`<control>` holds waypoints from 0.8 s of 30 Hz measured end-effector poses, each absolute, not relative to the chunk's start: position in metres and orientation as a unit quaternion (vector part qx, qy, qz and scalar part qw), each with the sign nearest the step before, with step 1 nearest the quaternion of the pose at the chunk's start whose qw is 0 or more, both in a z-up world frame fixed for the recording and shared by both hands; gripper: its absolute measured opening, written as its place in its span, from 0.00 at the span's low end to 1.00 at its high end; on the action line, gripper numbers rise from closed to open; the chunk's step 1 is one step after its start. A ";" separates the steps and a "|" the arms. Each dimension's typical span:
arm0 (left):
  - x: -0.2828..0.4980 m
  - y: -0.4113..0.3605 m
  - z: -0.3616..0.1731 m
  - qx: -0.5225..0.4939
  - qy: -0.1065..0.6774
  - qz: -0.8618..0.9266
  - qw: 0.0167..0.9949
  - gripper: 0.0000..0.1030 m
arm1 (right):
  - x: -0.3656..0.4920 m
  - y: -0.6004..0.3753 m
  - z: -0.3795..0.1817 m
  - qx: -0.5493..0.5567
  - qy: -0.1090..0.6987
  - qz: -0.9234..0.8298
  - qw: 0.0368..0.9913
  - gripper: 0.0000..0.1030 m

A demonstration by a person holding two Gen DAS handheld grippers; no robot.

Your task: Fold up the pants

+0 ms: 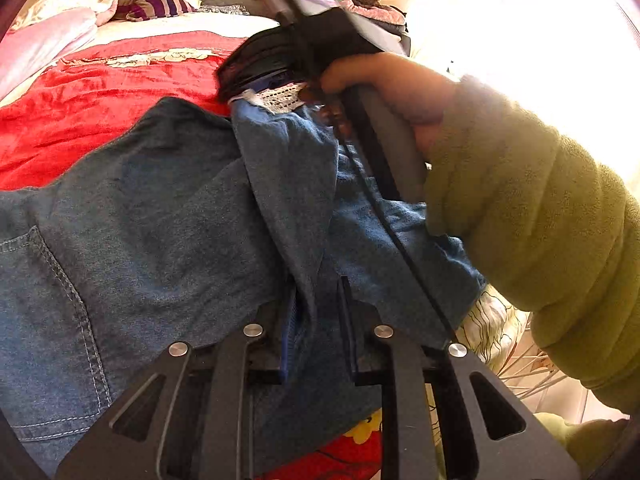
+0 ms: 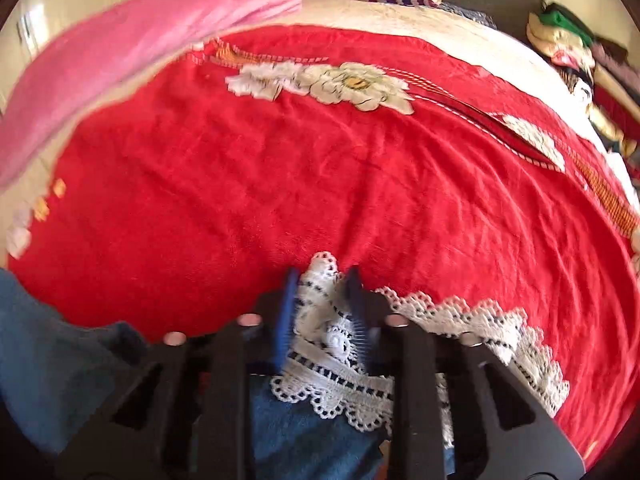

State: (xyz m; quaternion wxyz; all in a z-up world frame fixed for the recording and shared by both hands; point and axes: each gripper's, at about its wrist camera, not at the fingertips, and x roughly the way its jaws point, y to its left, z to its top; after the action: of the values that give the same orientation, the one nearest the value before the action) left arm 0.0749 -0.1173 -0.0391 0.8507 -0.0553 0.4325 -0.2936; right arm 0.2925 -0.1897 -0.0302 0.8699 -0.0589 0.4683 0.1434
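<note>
On bed (image 2: 280, 184) | pants (image 1: 168, 208): left gripper (image 1: 316, 320) clamped on denim fold, right gripper (image 2: 324, 300) clamped on lace hem (image 2: 460, 320) | step: hem carried over (judged) | next: edges aligned, laid flat.

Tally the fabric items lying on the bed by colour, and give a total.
Blue: 1, the denim pants with the white lace hem
Red: 1, the flowered blanket
Pink: 1, the plush blanket
Purple-striped: 1, the cushion
Total: 4
</note>
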 end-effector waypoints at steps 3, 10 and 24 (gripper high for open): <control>0.072 -0.116 -0.038 -0.055 0.431 -0.293 0.852 0.18 | 0.274 -0.209 -0.011 -0.039 0.440 0.139 0.886 0.07; 0.070 -0.116 -0.039 -0.045 0.425 -0.284 0.858 0.18 | 0.225 -0.276 0.024 0.022 0.399 0.120 0.909 0.07; 0.053 -0.107 -0.013 0.020 0.379 -0.244 0.893 0.02 | 0.107 -0.371 0.032 0.105 0.388 0.097 0.910 0.07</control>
State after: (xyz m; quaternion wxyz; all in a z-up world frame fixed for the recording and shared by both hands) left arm 0.0535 -0.1074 -0.0130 0.8925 0.0196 0.3787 -0.2441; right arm 0.1066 -0.3714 0.0319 0.9103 0.1053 0.3883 0.0972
